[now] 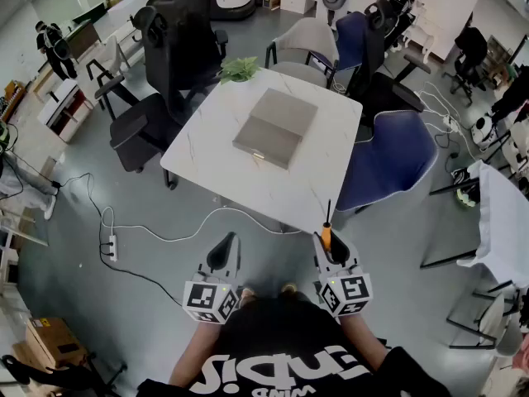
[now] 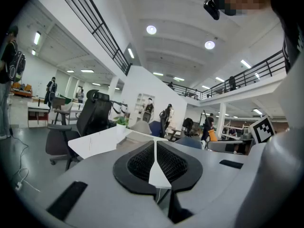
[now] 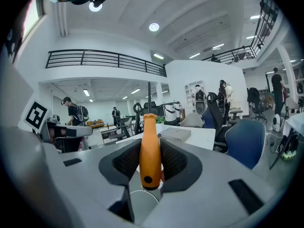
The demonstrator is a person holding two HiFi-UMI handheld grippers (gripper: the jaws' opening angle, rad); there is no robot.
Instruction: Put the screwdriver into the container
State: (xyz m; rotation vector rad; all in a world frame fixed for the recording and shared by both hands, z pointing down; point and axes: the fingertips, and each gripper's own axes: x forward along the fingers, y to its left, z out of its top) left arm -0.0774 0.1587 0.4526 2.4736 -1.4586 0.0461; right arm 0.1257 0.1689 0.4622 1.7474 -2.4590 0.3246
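Note:
An orange-handled screwdriver (image 3: 150, 148) with a dark shaft stands upright between the jaws of my right gripper (image 3: 151, 161), which is shut on its handle. In the head view the right gripper (image 1: 329, 246) hangs just short of the white table's (image 1: 322, 188) near edge, the screwdriver (image 1: 326, 235) pointing toward the table. A flat grey container (image 1: 274, 127) with a closed lid lies in the middle of the table; the same container (image 3: 175, 134) shows ahead in the right gripper view. My left gripper (image 1: 225, 253) is shut and holds nothing, its pads (image 2: 142, 163) pressed together.
Black office chairs (image 1: 169, 64) stand left of the table, a blue chair (image 1: 388, 160) at its right, and grey chairs (image 1: 306, 48) behind. A small green plant (image 1: 240, 69) sits on the far corner. A white cable and power strip (image 1: 111, 246) lie on the floor.

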